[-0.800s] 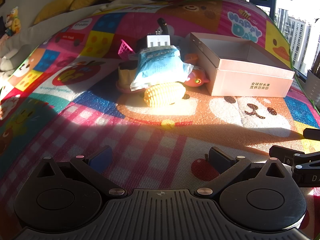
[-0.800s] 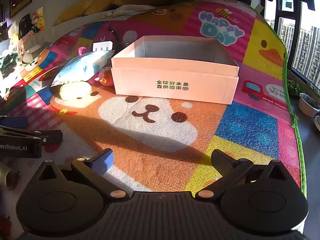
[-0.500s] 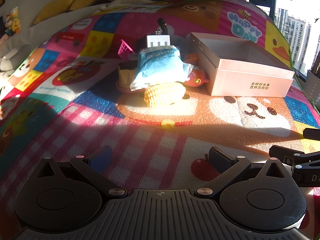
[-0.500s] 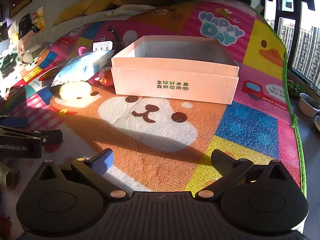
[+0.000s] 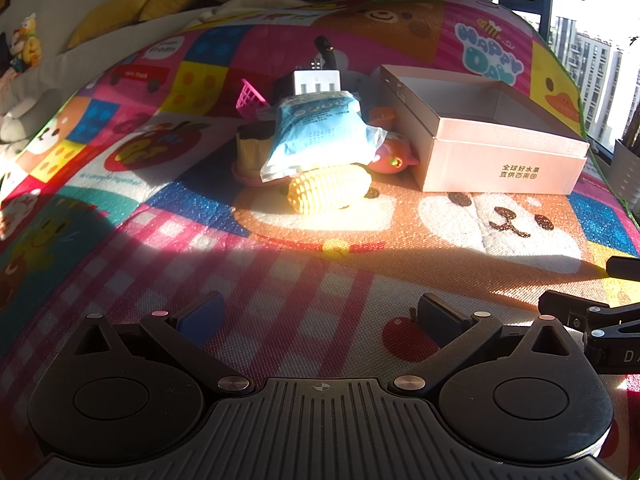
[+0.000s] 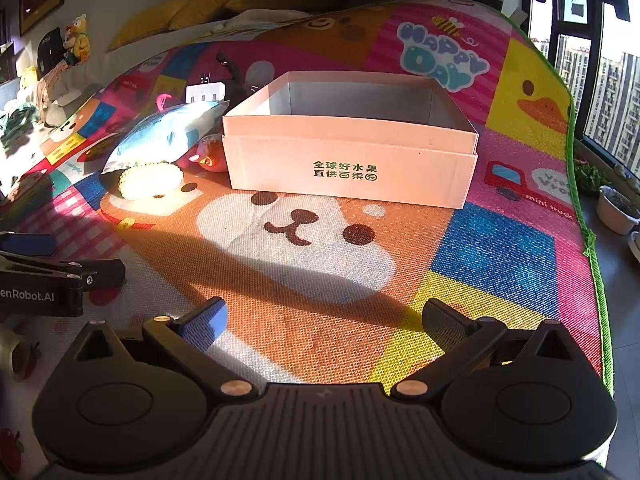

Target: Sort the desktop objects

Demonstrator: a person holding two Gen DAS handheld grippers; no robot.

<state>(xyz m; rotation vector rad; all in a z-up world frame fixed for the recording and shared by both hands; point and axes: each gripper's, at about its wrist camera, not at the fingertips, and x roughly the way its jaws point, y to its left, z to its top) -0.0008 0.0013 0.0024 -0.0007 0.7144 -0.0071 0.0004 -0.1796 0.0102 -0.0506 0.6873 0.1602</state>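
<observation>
Both claws hang spread wide over a bright cartoon play mat, nothing between their pads: the left claw faces the pile of things, the right claw faces the box, and each shows at the edge of the other's view. Biggest on the mat is the pale pink cardboard box, open-topped, green print on its front wall; what shows of its inside is bare white wall and floor, though the near wall hides the front strip. Just left of the box lies the heap to be sorted. On top rests a light blue sealed packet, tilted, its lower edge over a yellow toy corn cob that lies on the mat in full sun. Behind the packet stands a white block with slots, with a dark cable-like thing rising beyond it. A pink-red toy sits between the packet and the box, close to the box wall. A small magenta basket sits at the heap's left rear; its contents cannot be made out.
</observation>
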